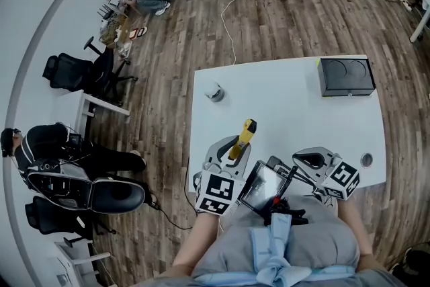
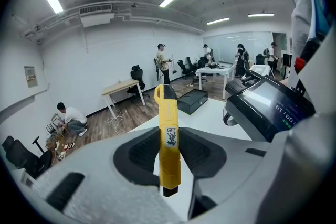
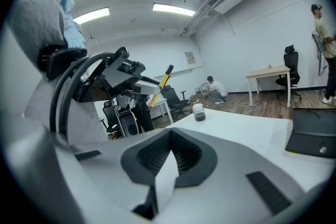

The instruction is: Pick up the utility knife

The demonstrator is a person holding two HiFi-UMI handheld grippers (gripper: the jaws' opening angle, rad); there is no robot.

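Above the white table (image 1: pixel 289 104), utility knife (image 2: pixel 168 113) pinched between left gripper (image 2: pixel 169 147) jaws, tip jutting beyond; right gripper (image 3: pixel 169 136) pressed together

Screen (image 2: pixel 270 105) shows pale digits with a colon (too slanted to read) — sticker (image 2: pixel 171 137) on the utility knife (image 2: pixel 168 107) illegible.

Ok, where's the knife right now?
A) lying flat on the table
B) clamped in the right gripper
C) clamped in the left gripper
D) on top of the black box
C: the left gripper view shows the yellow knife pinched between the pads of the left gripper, while the right gripper holds nothing.
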